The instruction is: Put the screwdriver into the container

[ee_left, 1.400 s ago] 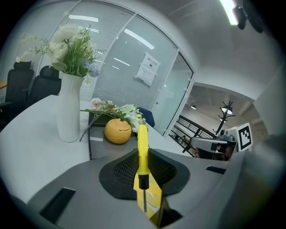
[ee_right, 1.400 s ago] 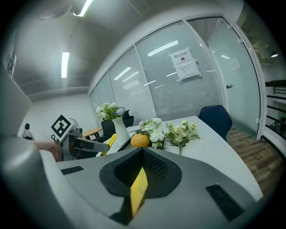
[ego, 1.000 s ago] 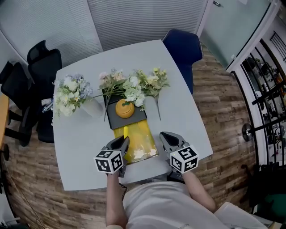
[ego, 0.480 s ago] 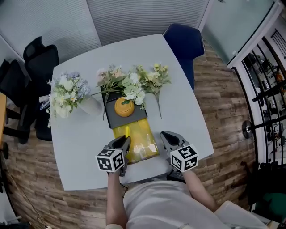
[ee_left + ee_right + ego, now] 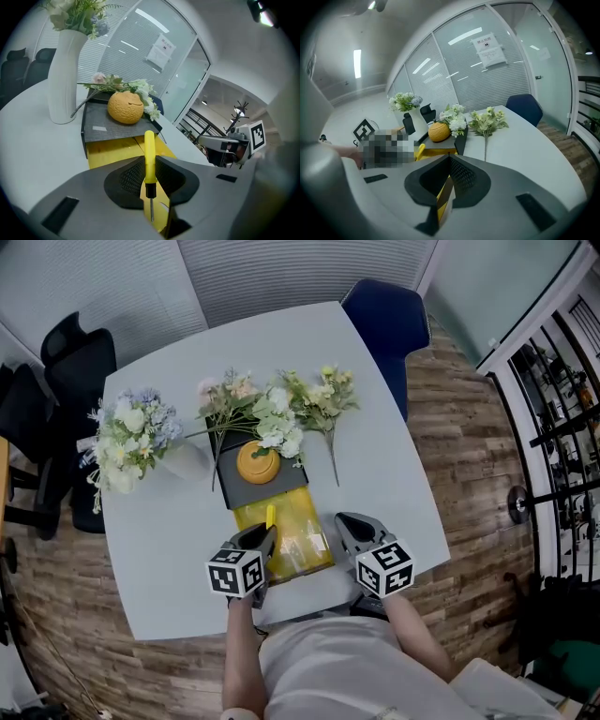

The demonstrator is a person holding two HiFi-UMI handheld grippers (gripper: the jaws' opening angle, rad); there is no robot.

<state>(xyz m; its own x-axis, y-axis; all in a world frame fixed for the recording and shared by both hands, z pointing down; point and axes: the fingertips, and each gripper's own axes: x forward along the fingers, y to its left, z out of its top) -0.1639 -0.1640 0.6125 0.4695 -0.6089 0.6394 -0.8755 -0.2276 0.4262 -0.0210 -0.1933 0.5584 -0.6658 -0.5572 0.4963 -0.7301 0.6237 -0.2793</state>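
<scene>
Head view shows the left gripper (image 5: 262, 540) at the near-left edge of the yellow container (image 5: 305, 526), its jaws pinching the yellow screwdriver (image 5: 270, 517), whose handle points out over the container. The right gripper (image 5: 350, 531) is just beside the container, jaws pressed together on nothing.

one screwdriver (image 5: 149, 154), one container (image 5: 302, 532), two grippers (image 5: 260, 540) (image 5: 351, 528)
</scene>
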